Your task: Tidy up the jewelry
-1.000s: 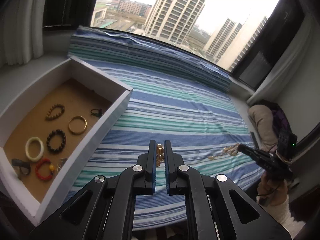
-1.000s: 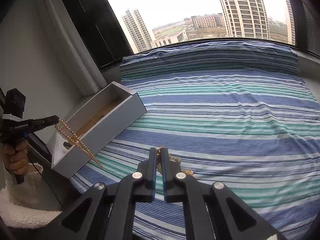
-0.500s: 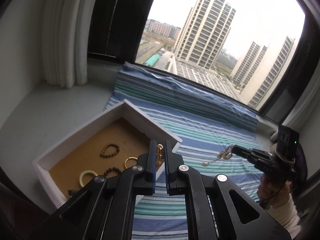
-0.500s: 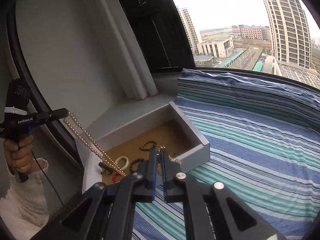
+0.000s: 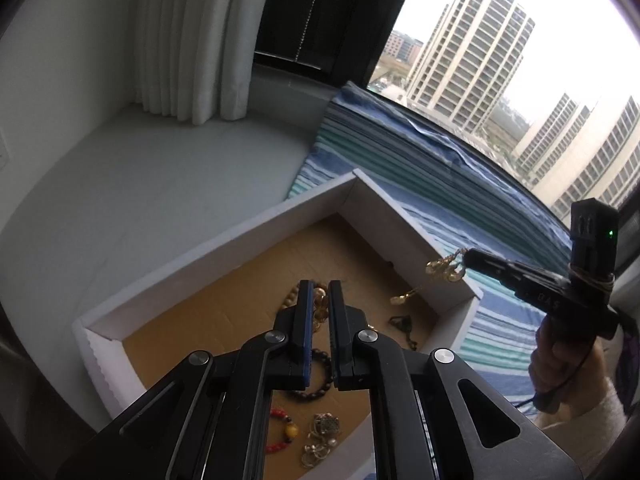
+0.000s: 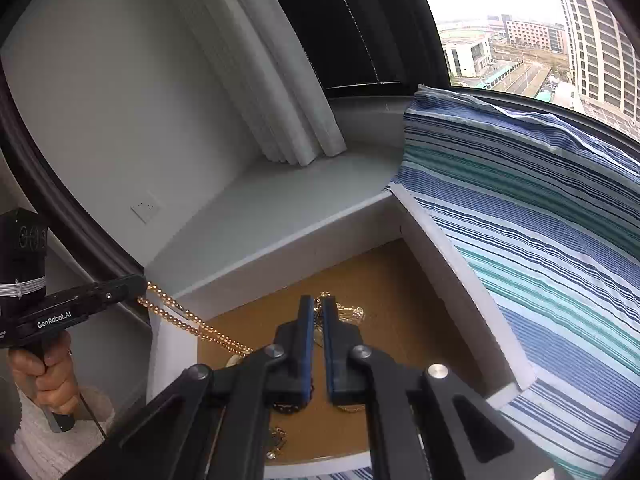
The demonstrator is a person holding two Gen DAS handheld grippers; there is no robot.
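Left wrist view: the left gripper (image 5: 319, 300) pinches a gold bead necklace (image 5: 319, 307) over the white tray (image 5: 224, 240), above bracelets on its brown floor. Right wrist view: the right gripper (image 6: 315, 320) clamps a gold chain (image 6: 347, 312) above the same tray, beside the striped cloth (image 6: 540, 240)

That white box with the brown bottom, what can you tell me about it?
The white box is a shallow, open, lidless tray, seemingly cardboard or foam board, with thin white walls and a brown cardboard-like floor. It rests partly on the striped blue-green cloth and partly on the pale ledge. Inside lie a dark bead bracelet, a red bead bracelet and tangled gold chains.
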